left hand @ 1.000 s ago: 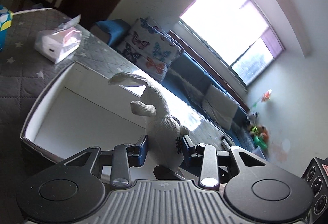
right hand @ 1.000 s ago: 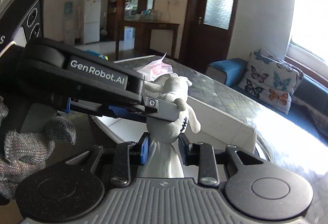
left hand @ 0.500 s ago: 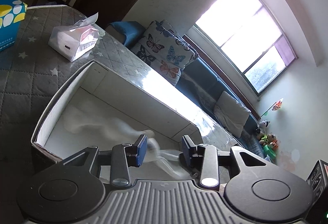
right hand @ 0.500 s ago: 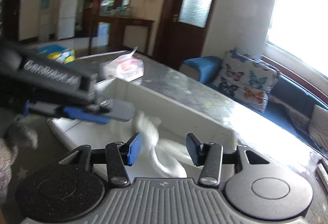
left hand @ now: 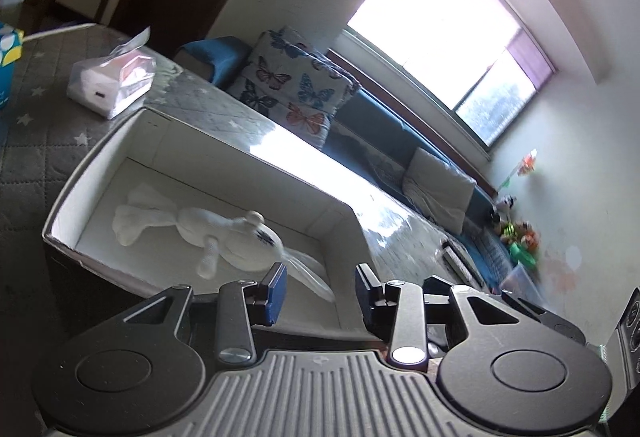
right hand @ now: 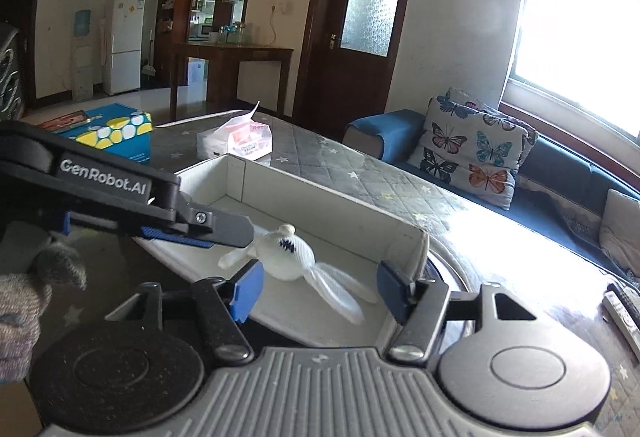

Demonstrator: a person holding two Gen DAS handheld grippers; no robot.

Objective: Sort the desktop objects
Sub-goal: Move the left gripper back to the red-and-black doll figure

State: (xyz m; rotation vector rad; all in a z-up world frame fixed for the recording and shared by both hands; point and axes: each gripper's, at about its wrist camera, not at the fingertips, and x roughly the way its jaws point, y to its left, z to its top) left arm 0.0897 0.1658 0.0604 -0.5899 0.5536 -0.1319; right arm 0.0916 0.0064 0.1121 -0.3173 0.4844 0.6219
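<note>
Plush rabbit point(left hand: 224, 233) now down in box point(left hand: 248, 141), beyond both just-opened, empty tools point(left hand: 320, 291) point(right hand: 316, 291)

A sunlit living room with cream walls. A wide bright window point(right hand: 580, 37) sits above a long blue sofa point(right hand: 560, 173) holding a butterfly-print cushion point(right hand: 476, 149). A dark wooden door with a frosted glass pane point(right hand: 372, 5) stands beside a dark wooden console table point(right hand: 232, 57). A white fridge point(right hand: 126, 43) stands farther back.
</note>
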